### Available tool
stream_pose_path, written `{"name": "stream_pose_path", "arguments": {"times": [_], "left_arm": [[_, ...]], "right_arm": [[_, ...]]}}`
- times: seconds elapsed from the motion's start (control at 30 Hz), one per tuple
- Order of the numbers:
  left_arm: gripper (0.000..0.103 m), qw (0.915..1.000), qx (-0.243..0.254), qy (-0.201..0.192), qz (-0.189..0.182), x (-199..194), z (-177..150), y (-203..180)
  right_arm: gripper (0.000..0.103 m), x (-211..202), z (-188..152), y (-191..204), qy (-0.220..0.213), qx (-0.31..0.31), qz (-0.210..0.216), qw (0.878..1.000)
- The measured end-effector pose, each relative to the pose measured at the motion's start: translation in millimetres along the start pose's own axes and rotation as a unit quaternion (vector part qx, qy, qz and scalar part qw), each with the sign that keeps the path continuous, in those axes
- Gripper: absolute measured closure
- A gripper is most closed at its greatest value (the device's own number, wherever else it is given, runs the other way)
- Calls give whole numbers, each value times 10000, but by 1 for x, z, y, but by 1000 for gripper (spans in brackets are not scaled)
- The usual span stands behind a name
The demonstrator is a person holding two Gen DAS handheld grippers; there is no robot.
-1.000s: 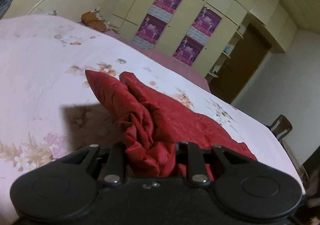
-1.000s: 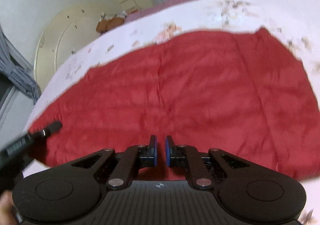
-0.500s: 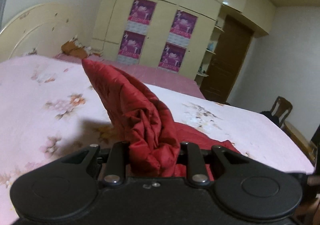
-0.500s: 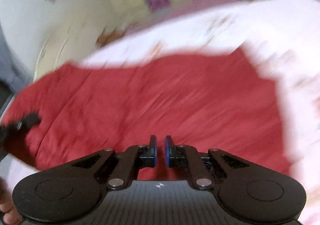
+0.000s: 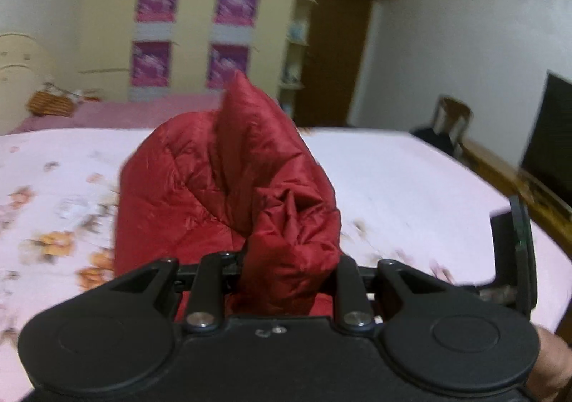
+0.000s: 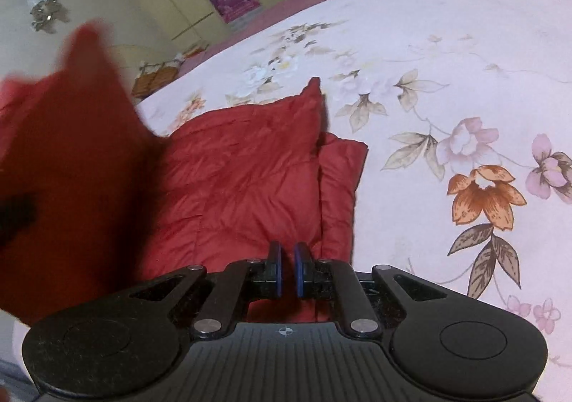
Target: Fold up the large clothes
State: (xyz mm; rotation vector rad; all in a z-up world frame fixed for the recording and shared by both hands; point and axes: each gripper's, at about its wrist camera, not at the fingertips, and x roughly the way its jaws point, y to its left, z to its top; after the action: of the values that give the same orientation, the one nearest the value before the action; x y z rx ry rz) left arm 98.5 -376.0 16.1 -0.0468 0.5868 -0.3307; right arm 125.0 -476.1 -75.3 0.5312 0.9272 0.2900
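Left gripper [image 5: 289, 259] was clamped on a thick bunch of the red quilted garment [image 5: 228, 187], which you held raised off the floral bedsheet [image 5: 411, 180] so that it stood up in a peak ahead of the tool. Right gripper [image 6: 286, 271] had its blue pads [image 6: 275, 266] nearly together with a thin gap and nothing visibly pinched; it hovered low over the part of the garment lying flat on the bed, near a folded edge [image 6: 339, 187]. Judging by this, you were mid-fold, carrying one side across. To do it well, you needed to keep the lifted bunch high enough to clear the flat layer, aim it to land square on the far edge, and use the free tool to pin the lower layer so it did not drag. Padded, slippery fabric probably shifts easily; let go only once it lies flat. Motion blur hid the lifted part in the right view.
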Motion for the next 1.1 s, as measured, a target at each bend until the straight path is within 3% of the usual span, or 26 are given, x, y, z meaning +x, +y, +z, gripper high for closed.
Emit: {"name": "stream_pose_path", "arguments": {"times": [0.17, 0.2, 0.3, 0.33, 0.37, 0.4, 0.43, 0.47, 0.53, 0.57, 0.67, 0.77, 0.87, 0.93, 1.0, 1.1], "left_arm": [[80, 9971, 271, 673, -237, 43, -16, -25], [74, 9961, 256, 807, -265, 48, -19, -25], [48, 9935, 112, 991, -551, 49, -24, -19], [26, 9924, 36, 1014, -702, 45, -25, -15], [16, 9895, -153, 1054, -982, 38, -24, -10], [14, 9861, -442, 1002, -1247, 28, -24, 0], [15, 9843, -668, 912, -1352, 17, -22, 8], [18, 9832, -840, 805, -1405, 6, -22, 16], [41, 9839, -1116, 379, -1346, -16, -20, 46], [46, 9864, -1175, 214, -1126, -23, -18, 61], [50, 9900, -1359, -127, -354, -24, -12, 113], [55, 9905, -1371, -135, 22, 0, -7, 152], [61, 9908, -1355, 44, 36, 34, -4, 178], [64, 9921, -1245, 113, -75, 48, -4, 174], [68, 9937, -1055, 226, -318, 61, -6, 163], [68, 9950, -672, 394, -630, 69, -11, 135]], "right_arm": [[94, 9, 2, -18, 165, 206, 253, 9993], [94, 10, 2, -21, 195, 239, 317, 9990], [94, 4, 2, -34, 147, 529, 557, 9969], [93, 1, 4, -41, 77, 678, 546, 9962], [84, -3, 5, -48, 14, 821, 455, 9956], [65, -8, 7, -54, -36, 893, 313, 9955], [20, -15, 8, -59, -204, 947, 217, 9951], [17, -27, 10, -65, -495, 942, 270, 9940], [19, -41, 19, -68, -707, 900, 391, 9927], [31, -48, 24, -65, -856, 824, 473, 9918], [54, -60, 41, -41, -1155, 367, 605, 9908], [62, -58, 60, 4, -1272, -554, 676, 9880], [62, -42, 65, 53, -1160, -1554, 436, 9800], [63, -25, 62, 76, -998, -2011, 237, 9742], [80, -9, 58, 86, -795, -2272, 77, 9706], [88, 7, 46, 86, -513, -2435, -336, 9680]]}}
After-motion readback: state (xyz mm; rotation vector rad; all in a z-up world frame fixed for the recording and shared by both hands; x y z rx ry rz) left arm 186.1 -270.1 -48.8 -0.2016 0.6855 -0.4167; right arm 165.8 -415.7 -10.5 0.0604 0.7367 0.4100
